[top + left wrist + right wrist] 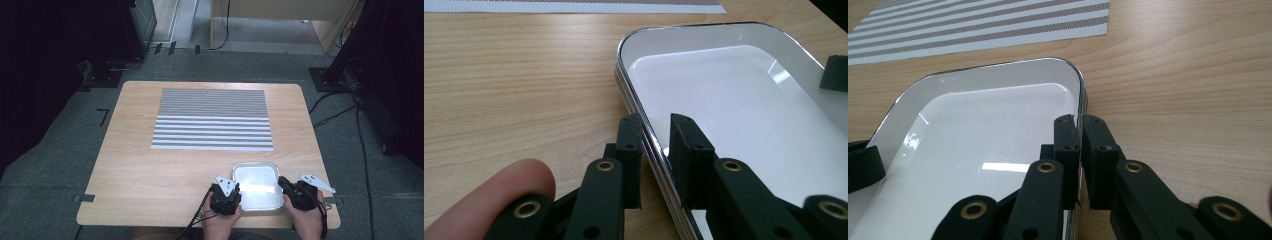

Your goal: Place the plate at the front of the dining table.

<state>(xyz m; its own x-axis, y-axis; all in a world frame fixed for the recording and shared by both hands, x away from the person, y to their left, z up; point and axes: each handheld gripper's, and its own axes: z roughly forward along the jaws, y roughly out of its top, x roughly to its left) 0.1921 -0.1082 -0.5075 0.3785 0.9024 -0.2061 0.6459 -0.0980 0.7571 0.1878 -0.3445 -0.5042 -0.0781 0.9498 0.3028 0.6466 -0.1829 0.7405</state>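
Observation:
A shallow white tray with a shiny metal rim (254,164) lies empty near the table's front edge. My left gripper (236,193) is at the tray's left rim (624,45). In the left gripper view its jaws (655,131) straddle that rim, open, the inner jaw standing off the wall. My right gripper (282,183) is at the tray's right side. In the right gripper view its jaws (1080,129) are pressed together on the rim (998,66), one inside and one outside. Each view shows the other gripper's jaw tip across the tray.
A striped grey-and-white mat (212,119) lies flat on the far half of the wooden table (135,165). Bare wood runs to the left of the tray. Cables and dark stands sit on the floor around the table.

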